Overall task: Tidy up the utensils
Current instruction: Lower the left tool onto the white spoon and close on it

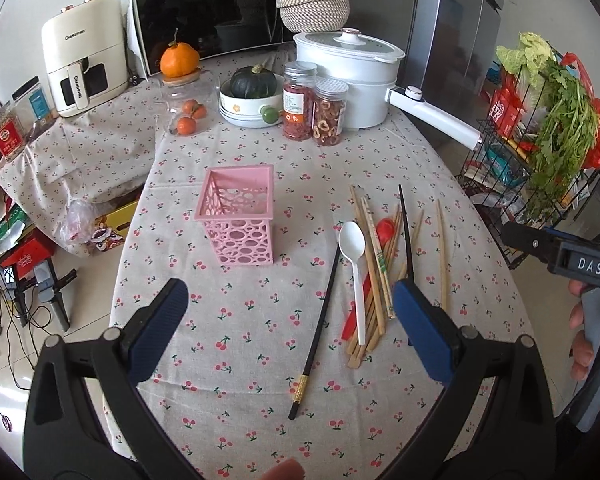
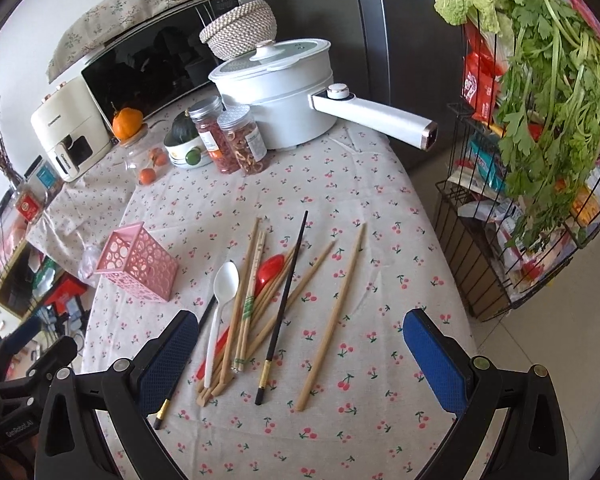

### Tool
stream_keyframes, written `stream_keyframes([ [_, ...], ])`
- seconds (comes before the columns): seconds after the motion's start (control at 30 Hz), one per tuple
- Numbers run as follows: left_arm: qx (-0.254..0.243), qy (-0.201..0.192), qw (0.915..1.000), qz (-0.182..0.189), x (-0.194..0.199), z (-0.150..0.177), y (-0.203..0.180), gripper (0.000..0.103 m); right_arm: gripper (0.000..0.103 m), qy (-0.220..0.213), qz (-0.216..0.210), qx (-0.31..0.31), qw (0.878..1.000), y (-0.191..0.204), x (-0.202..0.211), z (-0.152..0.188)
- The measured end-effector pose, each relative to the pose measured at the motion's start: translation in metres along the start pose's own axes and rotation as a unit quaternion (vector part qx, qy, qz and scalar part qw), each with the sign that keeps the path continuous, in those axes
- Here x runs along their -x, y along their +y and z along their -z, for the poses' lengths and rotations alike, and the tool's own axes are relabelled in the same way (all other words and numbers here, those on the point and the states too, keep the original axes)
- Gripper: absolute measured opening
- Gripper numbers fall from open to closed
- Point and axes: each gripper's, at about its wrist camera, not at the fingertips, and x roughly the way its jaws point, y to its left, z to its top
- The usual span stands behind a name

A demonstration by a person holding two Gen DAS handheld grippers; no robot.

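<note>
A pink perforated holder [image 1: 239, 220] [image 2: 138, 267] stands upright and empty on the cherry-print tablecloth. To its right lies a loose pile: a white plastic spoon [image 1: 355, 264] [image 2: 221, 304], a red spoon [image 1: 385, 229] [image 2: 269, 268] partly under several wooden chopsticks [image 1: 374, 268] [image 2: 256, 300], and two black chopsticks [image 1: 318, 328] [image 2: 285, 300]. One wooden chopstick [image 2: 334, 332] lies apart on the right. My left gripper [image 1: 288, 300] is open and empty above the table, in front of the holder. My right gripper [image 2: 300, 332] is open and empty above the pile.
At the back stand a white electric pot [image 1: 348, 80] with a long handle [image 2: 376, 120], two jars [image 1: 316, 104], a bowl with a squash [image 1: 252, 96], a microwave [image 1: 208, 16] and an air fryer [image 1: 84, 56]. A wire rack with greens [image 2: 520, 160] stands right of the table.
</note>
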Motion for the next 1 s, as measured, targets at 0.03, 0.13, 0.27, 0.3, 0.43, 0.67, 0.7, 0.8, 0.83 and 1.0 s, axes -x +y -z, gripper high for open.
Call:
stream_keyframes([
  [0.03, -0.001, 0.012, 0.9998, 0.013, -0.005, -0.003, -0.003, 0.102, 0.103, 0.009, 0.000, -0.002, 1.000, -0.006, -0.004, -0.001],
  [0.13, -0.011, 0.035, 0.9988, 0.032, -0.021, -0.011, -0.018, 0.096, 0.103, 0.031, 0.003, 0.004, 1.000, -0.018, -0.015, -0.003],
  [0.27, -0.032, 0.054, 0.9973, 0.038, -0.048, -0.026, -0.045, 0.072, 0.102, 0.065, -0.012, -0.012, 0.998, -0.033, -0.034, -0.005],
  [0.3, -0.040, 0.064, 0.9964, 0.039, -0.057, -0.029, -0.052, 0.067, 0.101, 0.070, -0.019, -0.024, 0.997, -0.038, -0.037, -0.005],
  [0.43, -0.050, 0.128, 0.9900, 0.032, -0.109, -0.040, -0.066, 0.051, 0.098, 0.079, -0.026, -0.057, 0.995, -0.053, -0.044, -0.010],
  [0.67, -0.029, 0.174, 0.9843, -0.012, -0.172, -0.051, -0.062, 0.044, 0.098, 0.081, -0.015, -0.080, 0.993, -0.075, -0.046, -0.012],
  [0.7, -0.024, 0.178, 0.9837, -0.012, -0.178, -0.053, -0.062, 0.044, 0.098, 0.081, -0.011, -0.080, 0.993, -0.077, -0.046, -0.012],
  [0.8, -0.015, 0.186, 0.9822, -0.020, -0.192, -0.056, -0.059, 0.043, 0.098, 0.083, -0.004, -0.074, 0.994, -0.081, -0.046, -0.012],
  [0.83, -0.014, 0.189, 0.9816, -0.024, -0.196, -0.056, -0.058, 0.042, 0.098, 0.084, -0.002, -0.076, 0.994, -0.082, -0.048, -0.012],
  [1.0, -0.014, 0.205, 0.9788, -0.005, -0.208, -0.051, -0.059, 0.017, 0.098, 0.098, 0.007, -0.089, 0.991, -0.085, -0.056, -0.013],
])
